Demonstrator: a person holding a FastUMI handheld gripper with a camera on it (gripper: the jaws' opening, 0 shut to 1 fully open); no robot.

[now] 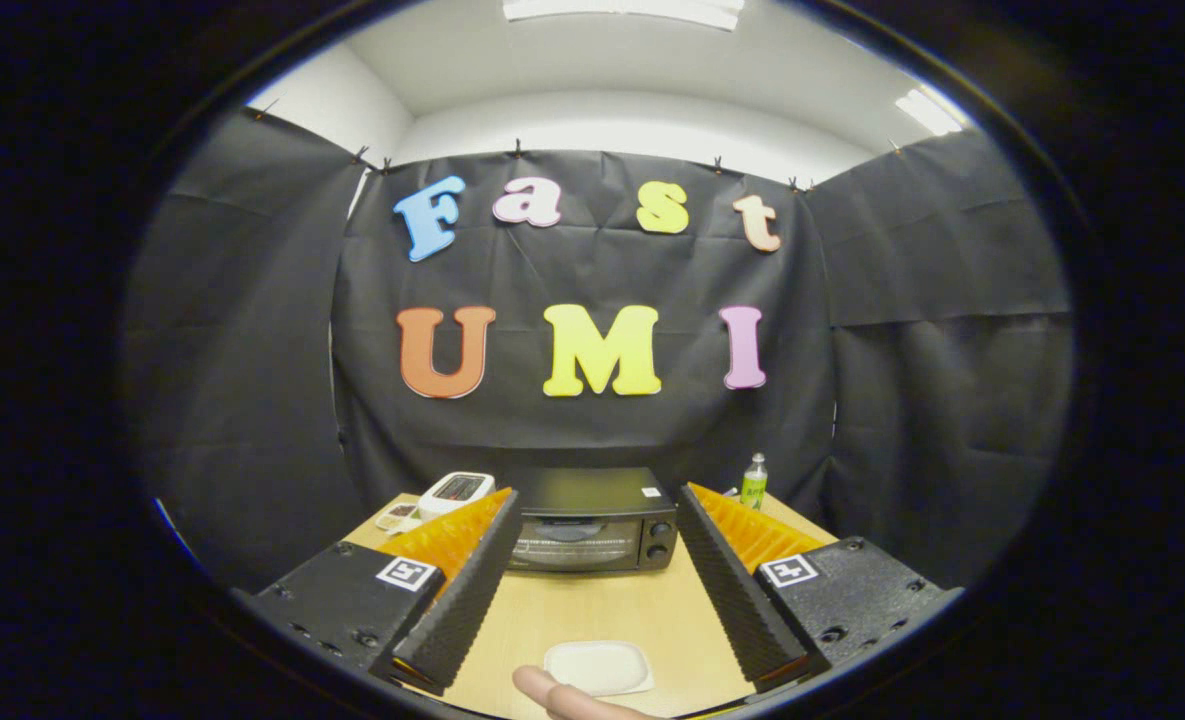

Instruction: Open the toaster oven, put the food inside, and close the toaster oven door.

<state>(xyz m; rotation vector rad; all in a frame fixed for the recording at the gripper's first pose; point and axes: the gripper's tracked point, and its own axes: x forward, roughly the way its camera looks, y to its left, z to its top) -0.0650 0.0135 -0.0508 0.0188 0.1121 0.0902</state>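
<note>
A black toaster oven (592, 520) stands at the far side of the wooden table (652, 610), door closed, two knobs on its right side. My gripper (597, 500) is open, held above the table with nothing between its fingers. The oven shows in the gap just beyond the fingertips (504, 505). Below, between the finger bases, a white tray (597, 667) lies on the table. A person's finger (552, 695) touches the table at the tray's near edge. Whether food lies on the tray I cannot tell.
A white device with a dark screen (457, 490) and a small packet (397, 516) sit left of the oven. A green bottle (754, 481) stands to the oven's right by the back wall. Bare tabletop lies between tray and oven.
</note>
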